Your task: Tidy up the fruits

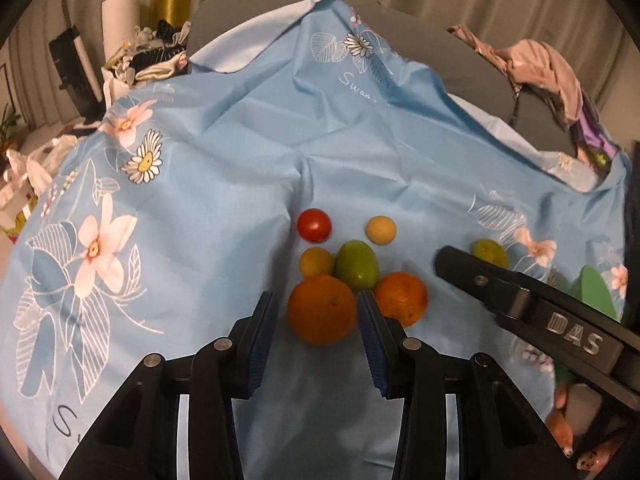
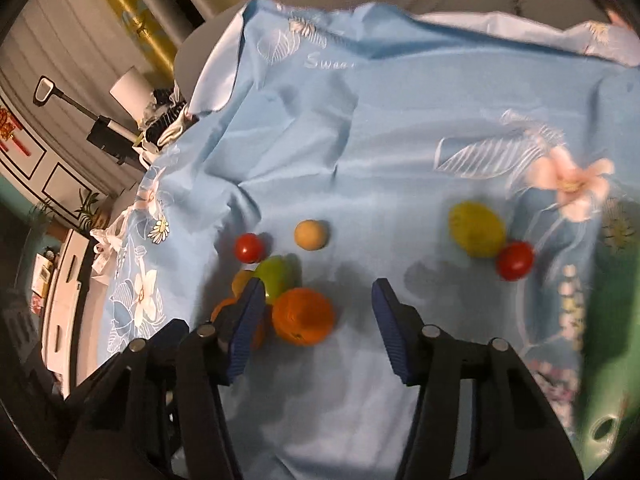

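Fruits lie loose on a blue floral cloth [image 1: 248, 152] spread over a grey surface. In the cluster: two oranges, the large orange [image 1: 322, 309] between the left gripper [image 1: 318, 314] fingers, with the smaller orange [image 1: 401, 298] just beside the right-hand pad; a green fruit [image 1: 357, 263] touching both; a small yellow fruit [image 1: 316, 261]; a red tomato [image 1: 314, 225]; and a pale round fruit [image 1: 381, 230] set apart. Farther right a yellow-green fruit [image 2: 476, 229] touches a second tomato [image 2: 515, 260]; the right gripper's arm partly hides that pair in the left view. The left gripper's fingers are spread around the large orange, not clamped. The right gripper [image 2: 318, 316] is released, holding nothing, above the cloth near the smaller orange. A green container edge [image 2: 608, 320] shows at far right, contents unseen.
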### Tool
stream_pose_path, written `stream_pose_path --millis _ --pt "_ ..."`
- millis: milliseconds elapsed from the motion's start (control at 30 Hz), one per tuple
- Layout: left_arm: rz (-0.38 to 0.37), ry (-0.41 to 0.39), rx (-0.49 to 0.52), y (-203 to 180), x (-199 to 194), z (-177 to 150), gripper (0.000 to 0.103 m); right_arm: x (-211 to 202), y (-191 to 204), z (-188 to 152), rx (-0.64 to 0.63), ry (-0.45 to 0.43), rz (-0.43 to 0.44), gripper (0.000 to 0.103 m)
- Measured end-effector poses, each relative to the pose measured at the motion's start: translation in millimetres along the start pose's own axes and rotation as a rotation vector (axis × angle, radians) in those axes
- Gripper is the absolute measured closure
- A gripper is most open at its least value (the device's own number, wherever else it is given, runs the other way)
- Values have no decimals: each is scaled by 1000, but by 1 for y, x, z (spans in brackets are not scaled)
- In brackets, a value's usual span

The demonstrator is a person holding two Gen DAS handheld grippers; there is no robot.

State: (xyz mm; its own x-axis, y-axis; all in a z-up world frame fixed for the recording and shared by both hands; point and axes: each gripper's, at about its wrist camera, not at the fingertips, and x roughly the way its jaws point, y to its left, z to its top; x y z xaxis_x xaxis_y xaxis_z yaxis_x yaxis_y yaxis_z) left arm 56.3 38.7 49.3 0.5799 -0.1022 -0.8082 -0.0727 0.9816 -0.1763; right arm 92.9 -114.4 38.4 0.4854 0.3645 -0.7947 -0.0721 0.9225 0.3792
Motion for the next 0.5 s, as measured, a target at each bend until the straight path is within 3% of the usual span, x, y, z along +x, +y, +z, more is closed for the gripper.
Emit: stream_pose_path --millis 267,500 --pt "20 35 40 -6 18 -3 61 30 4 -10 12 92 37 53" --pt "40 31 90 -16 20 -8 61 31 -5 -17 72 107 69 60"
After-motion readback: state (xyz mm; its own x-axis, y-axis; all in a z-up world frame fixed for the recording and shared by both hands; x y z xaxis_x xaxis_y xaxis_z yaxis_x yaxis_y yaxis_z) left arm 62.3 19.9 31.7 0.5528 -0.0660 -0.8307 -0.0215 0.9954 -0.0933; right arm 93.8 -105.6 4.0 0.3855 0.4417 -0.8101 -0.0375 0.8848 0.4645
